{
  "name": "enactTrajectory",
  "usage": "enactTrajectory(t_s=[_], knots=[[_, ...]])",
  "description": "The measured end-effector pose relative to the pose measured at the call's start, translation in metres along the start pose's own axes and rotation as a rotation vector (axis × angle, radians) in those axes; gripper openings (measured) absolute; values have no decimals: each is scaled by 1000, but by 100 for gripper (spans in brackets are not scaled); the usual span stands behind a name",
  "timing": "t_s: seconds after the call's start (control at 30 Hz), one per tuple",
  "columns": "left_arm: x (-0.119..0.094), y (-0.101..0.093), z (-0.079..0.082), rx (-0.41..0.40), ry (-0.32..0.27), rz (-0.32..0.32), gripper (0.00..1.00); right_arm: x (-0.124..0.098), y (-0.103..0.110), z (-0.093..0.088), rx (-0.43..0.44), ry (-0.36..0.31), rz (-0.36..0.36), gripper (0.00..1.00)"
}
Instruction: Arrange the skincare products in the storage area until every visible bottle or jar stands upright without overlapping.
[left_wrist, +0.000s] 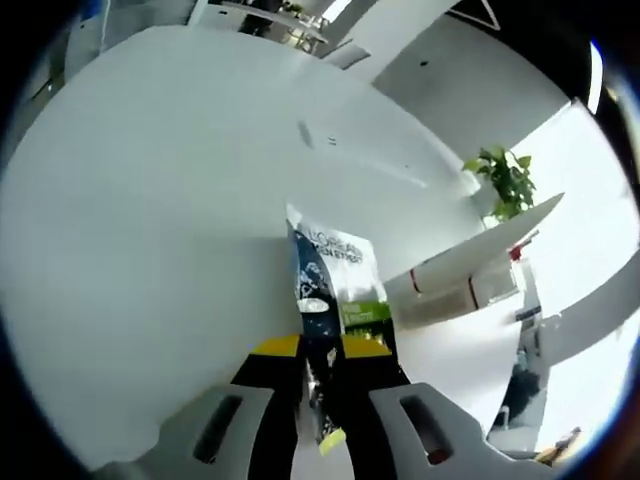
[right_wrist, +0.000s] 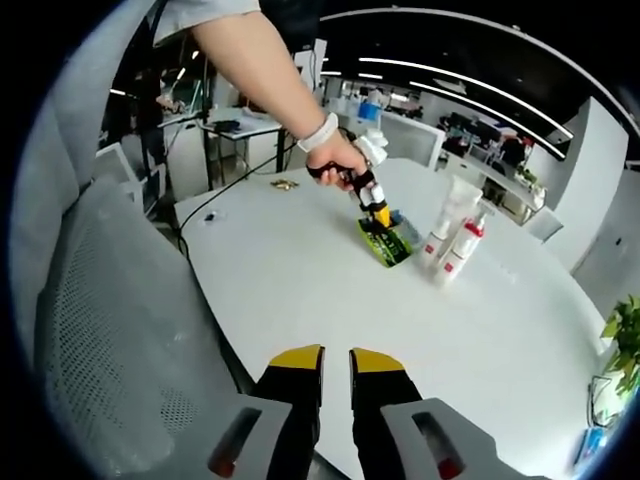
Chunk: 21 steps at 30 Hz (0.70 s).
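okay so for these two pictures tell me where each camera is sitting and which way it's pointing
Left gripper view: rides on the left hand-held gripper, looking along its jaws, shut on a skincare sachet, over the white table toward a potted plant.
Right gripper view: rides on the right hand-held gripper, at the table's edge beside a mesh chair, facing across the table to white tubes; the person's hand shows.
Shared: the table, the sachet and the left hand-held gripper.
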<state>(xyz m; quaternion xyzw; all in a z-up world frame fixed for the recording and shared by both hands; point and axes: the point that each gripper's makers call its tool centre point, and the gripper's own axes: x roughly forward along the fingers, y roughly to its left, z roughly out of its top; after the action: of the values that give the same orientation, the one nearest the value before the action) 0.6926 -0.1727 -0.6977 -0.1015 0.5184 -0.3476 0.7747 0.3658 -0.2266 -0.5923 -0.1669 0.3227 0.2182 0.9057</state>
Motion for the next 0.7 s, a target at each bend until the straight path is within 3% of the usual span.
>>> enactTrajectory(t_s=[0.17, 0.33, 0.53, 0.7], knots=[[3, 7, -1, 9, 11, 29, 7, -1, -2, 2, -1, -11, -11, 6], [9, -2, 5, 23, -13, 21, 5, 0, -1, 2, -5, -6, -6, 5], [17, 7, -2, 18, 42, 34, 5, 0, -3, 1, -1, -5, -9, 5], [13, 9, -2, 121, 37, 49, 6, 0, -2, 1, -3, -4, -5, 5]])
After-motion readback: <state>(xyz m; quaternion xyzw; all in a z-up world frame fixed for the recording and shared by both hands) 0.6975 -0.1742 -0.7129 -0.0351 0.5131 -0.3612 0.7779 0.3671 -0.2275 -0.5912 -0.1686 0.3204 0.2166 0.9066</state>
